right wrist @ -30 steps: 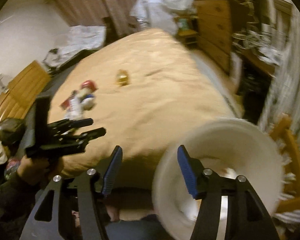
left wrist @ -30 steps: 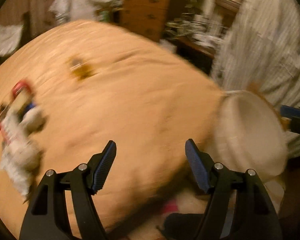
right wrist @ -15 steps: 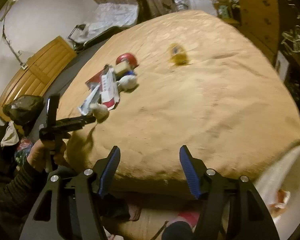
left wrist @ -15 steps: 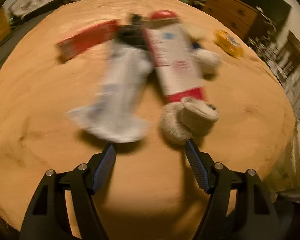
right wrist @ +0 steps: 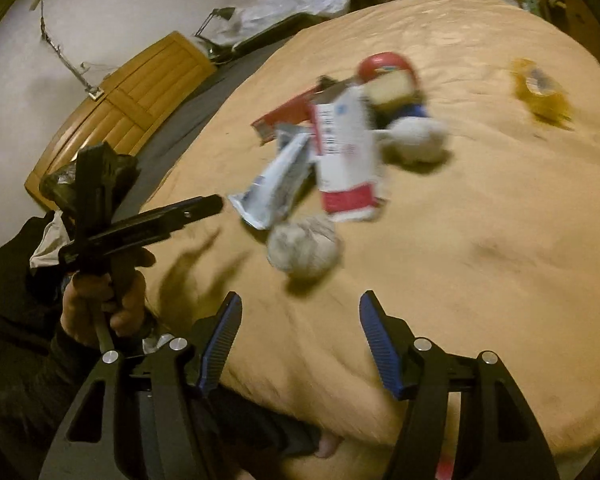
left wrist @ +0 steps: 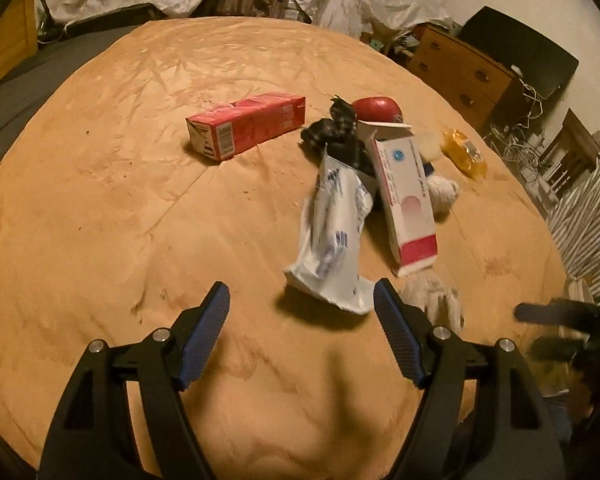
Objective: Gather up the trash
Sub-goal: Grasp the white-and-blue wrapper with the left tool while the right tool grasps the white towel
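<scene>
Tan bedspread (left wrist: pixel 140 208) carries the litter. Landmark: white carton (left wrist: pixel 406 196), lying flat with its flap end open.

- White wrapper (left wrist: pixel 332 248) just left of the carton, touching it.
- Red carton (left wrist: pixel 246 126) well left and beyond.
- Dark crumpled scrap (left wrist: pixel 336 136) at the carton's far end; red round object (left wrist: pixel 376 108) behind that.
- Pale wads (left wrist: pixel 434 300) at its near end and along its right side.
- Yellow packet (left wrist: pixel 464 152) further right, apart.

Left gripper (left wrist: pixel 302 332): jaws apart, just been widening, nothing between; wrapper's near edge lies just ahead.
Right gripper (right wrist: pixel 300 340): jaws apart, empty, short of the nearest wad (right wrist: pixel 304 246).
</scene>
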`<state>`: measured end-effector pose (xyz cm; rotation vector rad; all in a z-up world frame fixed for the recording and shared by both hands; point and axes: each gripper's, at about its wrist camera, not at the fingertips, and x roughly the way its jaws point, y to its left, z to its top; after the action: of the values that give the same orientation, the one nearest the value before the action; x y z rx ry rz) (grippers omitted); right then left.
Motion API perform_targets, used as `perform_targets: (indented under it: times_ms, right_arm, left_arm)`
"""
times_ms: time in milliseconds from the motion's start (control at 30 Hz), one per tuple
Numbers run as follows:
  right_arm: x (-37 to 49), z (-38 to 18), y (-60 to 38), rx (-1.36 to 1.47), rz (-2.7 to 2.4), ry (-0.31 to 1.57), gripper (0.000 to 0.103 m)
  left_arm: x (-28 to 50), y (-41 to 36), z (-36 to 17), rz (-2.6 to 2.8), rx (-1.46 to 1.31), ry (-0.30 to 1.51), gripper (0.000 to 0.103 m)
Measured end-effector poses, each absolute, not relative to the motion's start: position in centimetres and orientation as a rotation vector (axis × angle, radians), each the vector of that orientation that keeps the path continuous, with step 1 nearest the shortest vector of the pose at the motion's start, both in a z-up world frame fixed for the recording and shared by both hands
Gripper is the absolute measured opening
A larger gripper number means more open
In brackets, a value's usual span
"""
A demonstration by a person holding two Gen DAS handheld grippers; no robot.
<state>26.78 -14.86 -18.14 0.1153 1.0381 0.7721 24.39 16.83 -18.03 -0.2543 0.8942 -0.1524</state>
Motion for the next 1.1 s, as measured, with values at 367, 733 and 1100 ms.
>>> perform_targets:
  times_ms: [367, 733, 1100]
  right_arm:
    - [30.1, -22.2, -6.7, -0.114, 0.619, 1.034, 0.053]
    - [29.6, -21.2, -9.9, -0.096, 0.561, 0.957, 0.042]
    - [29.2, -22.1, -11.0, -0.081, 0.551, 0.962, 0.042]
  left_arm:
    - [28.1, 15.7, -18.0, -0.18, -0.211, 0.914, 0.075]
    - [30.8, 13.1, -20.3, -0.159, -0.111, 0.955, 0.075]
    - [30.5, 12.3, -21.0, -0.121, -0.093, 0.929, 0.041]
